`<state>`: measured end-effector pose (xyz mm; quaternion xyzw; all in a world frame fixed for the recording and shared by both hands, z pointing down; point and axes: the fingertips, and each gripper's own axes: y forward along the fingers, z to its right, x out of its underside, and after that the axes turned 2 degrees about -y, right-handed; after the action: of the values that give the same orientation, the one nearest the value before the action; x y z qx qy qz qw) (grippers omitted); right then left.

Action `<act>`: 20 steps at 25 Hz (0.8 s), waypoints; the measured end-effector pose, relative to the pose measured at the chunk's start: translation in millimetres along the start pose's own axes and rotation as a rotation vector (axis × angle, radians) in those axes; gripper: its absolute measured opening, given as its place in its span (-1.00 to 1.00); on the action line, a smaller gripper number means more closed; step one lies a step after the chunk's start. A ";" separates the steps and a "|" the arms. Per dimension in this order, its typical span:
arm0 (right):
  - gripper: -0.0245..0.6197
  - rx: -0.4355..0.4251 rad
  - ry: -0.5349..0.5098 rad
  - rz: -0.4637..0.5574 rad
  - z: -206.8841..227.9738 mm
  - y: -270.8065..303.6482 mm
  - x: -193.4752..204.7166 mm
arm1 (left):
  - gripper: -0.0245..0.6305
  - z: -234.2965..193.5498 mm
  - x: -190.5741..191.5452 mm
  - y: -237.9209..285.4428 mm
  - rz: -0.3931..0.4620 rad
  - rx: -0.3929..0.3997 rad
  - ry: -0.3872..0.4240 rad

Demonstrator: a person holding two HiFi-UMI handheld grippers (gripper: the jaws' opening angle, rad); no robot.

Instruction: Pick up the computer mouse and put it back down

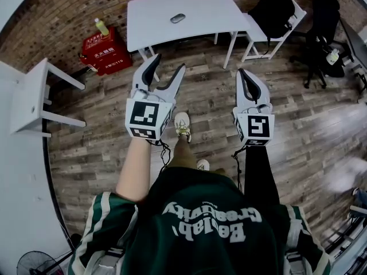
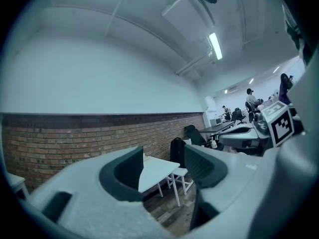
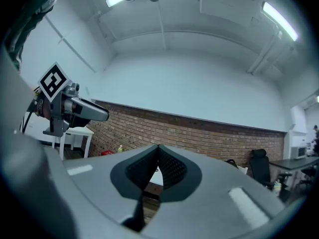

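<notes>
1. This is looking like a shared office or workroom: a white table (image 1: 189, 10) is standing on wood-plank flooring (image 1: 309, 130) beside a brick wall (image 2: 75, 138).
2. A black backpack (image 1: 274, 10) is sitting on a white chair (image 1: 255, 32), and a black swivel chair (image 1: 321, 39) is standing nearby.
3. Strip lights (image 2: 215, 46) are glowing along the ceiling.
4. Farther down the room, people (image 2: 250, 97) are standing among desks and more office chairs.
</notes>
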<state>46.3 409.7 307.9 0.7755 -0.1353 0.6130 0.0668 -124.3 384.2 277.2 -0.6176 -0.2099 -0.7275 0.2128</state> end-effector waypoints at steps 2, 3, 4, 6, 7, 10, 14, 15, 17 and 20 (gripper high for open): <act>-0.88 -0.002 0.000 0.001 4.3 13.2 2.6 | -0.12 -6.9 3.2 13.8 -0.001 0.003 -0.004; -0.88 -0.007 0.005 0.004 6.2 20.4 3.7 | -0.12 -10.8 5.0 21.9 -0.002 0.005 -0.010; -0.88 -0.012 0.011 0.008 7.9 28.1 4.8 | -0.12 -14.8 7.0 30.8 -0.003 0.009 -0.016; -0.88 -0.019 0.014 0.008 11.2 45.6 7.9 | -0.12 -24.5 10.7 50.5 -0.007 0.018 -0.023; -0.88 -0.020 0.011 0.004 13.2 55.5 10.1 | -0.12 -30.4 12.1 60.7 -0.008 0.021 -0.024; -0.88 -0.012 0.008 -0.011 22.2 85.3 18.4 | -0.12 -48.2 16.2 92.4 -0.012 0.033 -0.028; -0.88 0.013 0.011 -0.025 40.2 123.4 25.6 | -0.12 -66.7 20.4 135.4 -0.015 0.069 -0.044; -0.88 0.019 0.011 -0.027 45.2 133.7 26.4 | -0.12 -71.9 20.5 145.8 -0.013 0.077 -0.049; -0.88 0.031 0.008 -0.031 53.6 153.8 28.2 | -0.12 -83.6 20.7 165.6 -0.011 0.091 -0.057; -0.88 0.045 0.001 -0.041 63.3 184.9 30.8 | -0.12 -105.2 19.9 194.3 -0.007 0.106 -0.060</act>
<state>57.9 212.2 311.1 0.7792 -0.1054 0.6147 0.0617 -101.8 163.8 289.5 -0.6264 -0.2565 -0.6972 0.2362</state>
